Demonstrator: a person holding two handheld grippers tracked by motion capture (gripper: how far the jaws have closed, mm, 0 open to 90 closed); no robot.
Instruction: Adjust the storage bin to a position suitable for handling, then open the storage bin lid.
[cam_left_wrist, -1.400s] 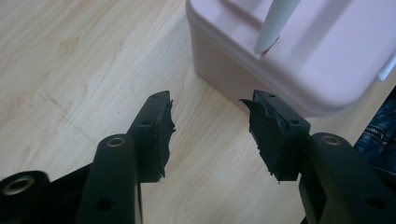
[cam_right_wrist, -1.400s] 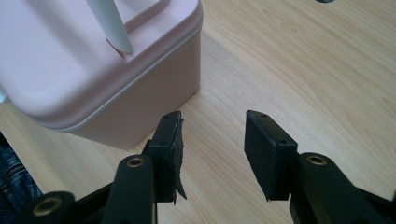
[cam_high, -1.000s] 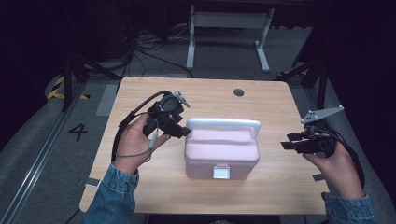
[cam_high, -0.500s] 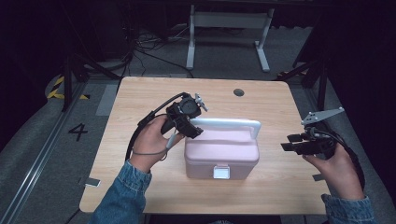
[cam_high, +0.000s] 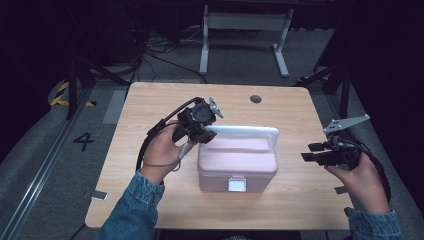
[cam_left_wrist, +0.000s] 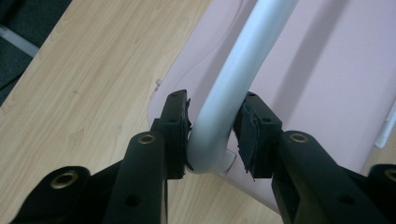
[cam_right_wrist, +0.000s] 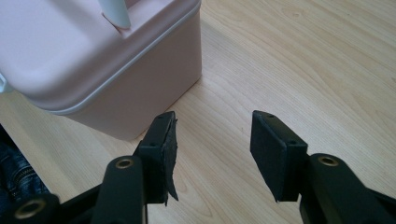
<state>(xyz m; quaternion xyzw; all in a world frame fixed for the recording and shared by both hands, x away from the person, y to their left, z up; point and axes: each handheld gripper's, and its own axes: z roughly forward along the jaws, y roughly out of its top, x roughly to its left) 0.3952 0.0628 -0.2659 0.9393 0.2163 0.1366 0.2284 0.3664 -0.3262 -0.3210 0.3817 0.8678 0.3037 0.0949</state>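
A pink lidded box (cam_high: 237, 162) with a white latch sits at the middle of the wooden table (cam_high: 150, 100), its white handle (cam_high: 245, 131) raised upright. My left gripper (cam_high: 207, 132) is at the handle's left bend. In the left gripper view the handle (cam_left_wrist: 247, 51) runs between the jaws of the left gripper (cam_left_wrist: 212, 135), which are shut on its curved corner, just above the pink lid (cam_left_wrist: 336, 70). My right gripper (cam_high: 307, 152) hovers open to the right of the box. In the right gripper view its jaws (cam_right_wrist: 212, 140) stand apart over bare wood, with the box (cam_right_wrist: 70, 51) off to the left.
A round cable hole (cam_high: 255, 99) is in the table's far side. A white metal frame (cam_high: 245, 30) stands on the floor beyond the table. A denim sleeve (cam_high: 135, 210) comes in at the table's near edge.
My left gripper has moved right, from beside the box to the handle's left end, and has closed on it. The right gripper has stayed where it was.
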